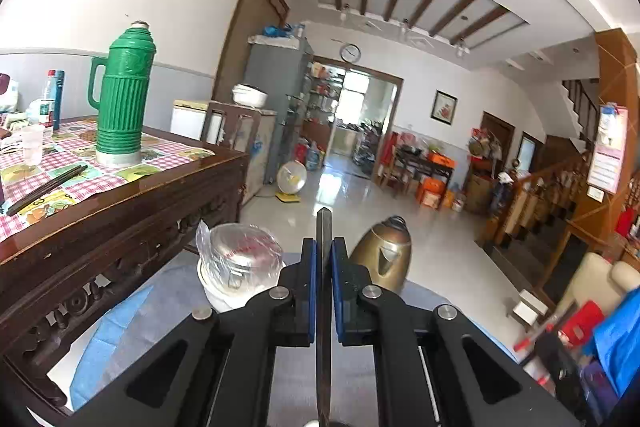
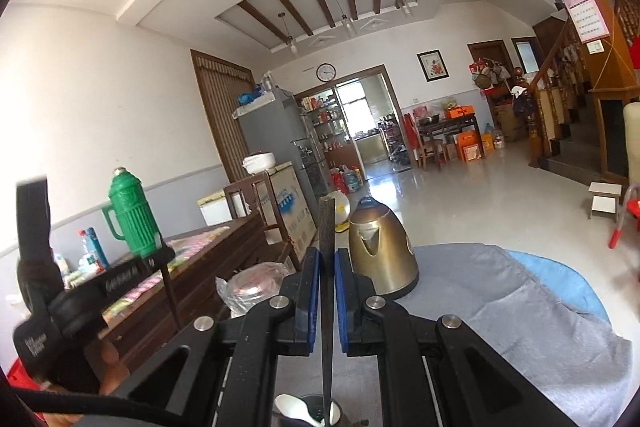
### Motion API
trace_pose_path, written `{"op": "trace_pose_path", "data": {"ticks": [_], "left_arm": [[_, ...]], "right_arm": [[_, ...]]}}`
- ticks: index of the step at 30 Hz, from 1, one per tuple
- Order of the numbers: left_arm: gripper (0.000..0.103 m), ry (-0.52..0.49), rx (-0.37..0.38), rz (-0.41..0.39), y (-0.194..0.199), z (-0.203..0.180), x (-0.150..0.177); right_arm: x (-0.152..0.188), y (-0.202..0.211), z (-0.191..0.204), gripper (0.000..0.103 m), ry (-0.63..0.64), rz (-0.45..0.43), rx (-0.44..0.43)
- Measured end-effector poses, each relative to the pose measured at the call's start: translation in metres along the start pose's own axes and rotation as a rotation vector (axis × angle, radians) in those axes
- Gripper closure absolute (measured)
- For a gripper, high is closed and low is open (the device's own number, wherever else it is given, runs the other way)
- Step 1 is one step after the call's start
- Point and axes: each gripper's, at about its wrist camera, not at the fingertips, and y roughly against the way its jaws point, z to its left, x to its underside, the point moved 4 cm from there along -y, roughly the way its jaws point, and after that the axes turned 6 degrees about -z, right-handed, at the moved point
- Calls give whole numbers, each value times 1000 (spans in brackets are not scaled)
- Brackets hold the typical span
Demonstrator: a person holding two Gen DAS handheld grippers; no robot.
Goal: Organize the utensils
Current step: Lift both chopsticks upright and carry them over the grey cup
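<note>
1. The left gripper (image 1: 323, 259) has its blue-padded jaws closed on a dark slim chopstick (image 1: 323, 227), which stands between the pads and runs straight up the middle of the left wrist view.
2. The long axis of that chopstick follows the line of the fingers; its squared tip points forward, past the pad ends, toward the open floor.
3. The right gripper (image 2: 327, 267) likewise has its jaws clamped on a second dark slim chopstick (image 2: 327, 227), long axis along the fingers, squared tip ahead of the pads.
4. Only the right wrist view shows the near end of its chopstick, which drops behind the jaws toward a dark round holder (image 2: 316, 411) with a white plastic spoon (image 2: 294, 407) in it.
5. Only the right wrist view shows the left gripper from outside, blurred at the left of the jaws, with part of a hand (image 2: 110, 371) on it.
6. Only the left wrist view shows 2 more dark chopsticks (image 1: 48, 189) lying flat on the checked tablecloth (image 1: 92, 183) of a carved dark wooden table (image 1: 120, 227), far left of the jaws, their long axes running diagonally.
7. Both views show a brass-coloured electric kettle (image 1: 384, 255) just right of and beyond the pads, and a white cup wrapped in clear plastic (image 1: 236, 267) just left of them.
8. A green ribbed plastic thermos (image 1: 124, 95) stands upright on the table, well to the left.
</note>
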Motion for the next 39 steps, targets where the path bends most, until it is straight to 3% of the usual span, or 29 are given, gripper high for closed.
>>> {"op": "trace_pose_path", "data": {"ticks": [8, 13, 17, 35, 39], "left_arm": [[96, 17, -54, 7, -34, 5, 29], [95, -30, -72, 11, -32, 2, 50], [94, -62, -52, 60, -26, 0, 59], [94, -102, -83, 12, -12, 2, 35], [94, -104, -87, -9, -3, 2, 30]], "right_arm": [[26, -21, 2, 95, 32, 33, 10], [43, -24, -1, 95, 29, 90, 3], [52, -22, -1, 95, 35, 142, -11], [75, -27, 8, 94, 28, 284, -41], [74, -22, 6, 93, -30, 326, -72]]}}
